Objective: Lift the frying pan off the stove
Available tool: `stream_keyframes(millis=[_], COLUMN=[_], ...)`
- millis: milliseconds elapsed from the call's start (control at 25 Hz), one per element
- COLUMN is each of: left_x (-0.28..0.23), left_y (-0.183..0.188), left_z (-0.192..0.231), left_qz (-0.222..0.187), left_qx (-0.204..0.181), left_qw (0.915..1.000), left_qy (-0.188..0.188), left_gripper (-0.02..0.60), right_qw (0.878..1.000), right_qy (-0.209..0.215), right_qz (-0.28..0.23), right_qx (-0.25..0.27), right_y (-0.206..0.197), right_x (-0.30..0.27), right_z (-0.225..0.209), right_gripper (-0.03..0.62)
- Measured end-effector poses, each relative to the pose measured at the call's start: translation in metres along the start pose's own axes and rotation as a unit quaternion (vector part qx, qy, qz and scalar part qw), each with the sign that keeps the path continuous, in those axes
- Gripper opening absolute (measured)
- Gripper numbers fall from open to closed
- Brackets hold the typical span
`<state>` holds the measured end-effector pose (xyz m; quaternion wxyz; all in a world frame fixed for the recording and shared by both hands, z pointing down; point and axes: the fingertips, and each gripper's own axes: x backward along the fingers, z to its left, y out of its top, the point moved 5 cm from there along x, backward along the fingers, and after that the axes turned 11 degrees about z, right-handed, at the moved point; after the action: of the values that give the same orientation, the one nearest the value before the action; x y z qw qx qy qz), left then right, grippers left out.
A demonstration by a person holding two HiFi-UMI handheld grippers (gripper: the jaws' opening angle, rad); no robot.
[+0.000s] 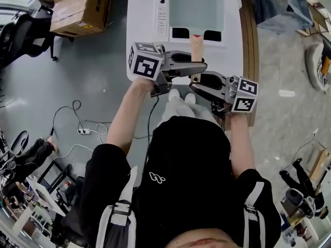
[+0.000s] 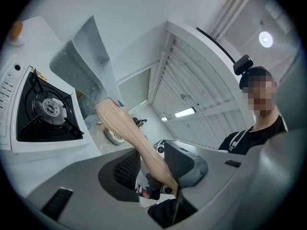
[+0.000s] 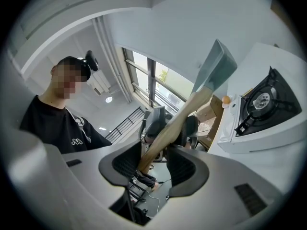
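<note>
I've got my left gripper (image 2: 152,169) and right gripper (image 3: 156,164) both clamped on the handle (image 2: 129,128), one behind the other, to share the weight, I reckon, with the pan (image 1: 196,6) held in the air above the stove (image 1: 142,30).

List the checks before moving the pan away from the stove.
1. Left gripper closed on the handle: ok.
2. Right gripper closed on the handle, next to the left one: ok.
3. Pan off the stove: ok, it hangs in the air and the burner is bare.
4. Flame out: ok, none shows at the burner.
5. Pan empty: ok, nothing shows inside it from the head view.
6. Pan level: cannot tell.
</note>
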<state>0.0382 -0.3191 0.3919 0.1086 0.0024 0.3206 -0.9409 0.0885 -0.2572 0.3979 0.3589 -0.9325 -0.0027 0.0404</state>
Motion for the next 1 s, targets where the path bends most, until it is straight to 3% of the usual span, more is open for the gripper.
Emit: stream_keyframes(millis=[1000], left_x=[-0.0005], left_y=[-0.0087], left_z=[-0.0016], left_qz=[-0.001], left_qx=[0.006], left_qw=[0.9999], left_qy=[0.008], left_gripper=[0.163], right_qw=[1.0], right_qy=[0.007], right_qz=[0.009], right_qx=[-0.004], right_y=[-0.0069], right_x=[-0.0008], right_z=[0.0029], right_gripper=[0.176])
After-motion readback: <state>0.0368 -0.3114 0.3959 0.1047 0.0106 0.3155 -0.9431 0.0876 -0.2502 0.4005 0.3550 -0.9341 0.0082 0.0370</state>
